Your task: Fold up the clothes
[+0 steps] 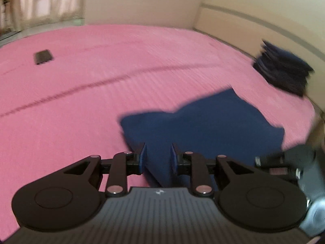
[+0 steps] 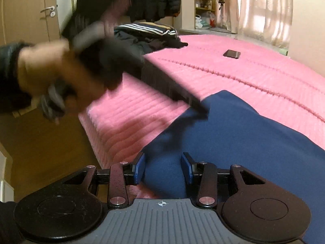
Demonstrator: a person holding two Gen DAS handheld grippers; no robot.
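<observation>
- No readable writing is seen; only a small white mark is printed on the grey ribbed body of each gripper.
- The left gripper (image 1: 157,158) is held low over the near part of the cloth (image 1: 213,126); its blue pads are apart, with cloth seen between them but not pinched.
- The right gripper (image 2: 163,169) is also held with its pads apart, over the near edge of the cloth (image 2: 243,142), and nothing is clamped.
- The cloth is dark blue, smooth and lies spread on the near right part of the bed (image 1: 101,81), with one corner raised.
- In the right view, the left gripper (image 2: 200,106) is seen blurred, touching the far edge of the cloth, held by a hand (image 2: 52,75) in a dark sleeve.
- A stack (image 1: 284,69) of folded dark clothes lies far right, near the headboard (image 1: 243,26).
- A dark phone (image 1: 43,56) lies far left on the bed.
- The bed cover is pink and ribbed, with a long seam.
- A pile of dark garments (image 2: 150,34), one with white stripes, lies at the far end; curtains (image 2: 262,6) and a door (image 2: 30,10) stand behind.
</observation>
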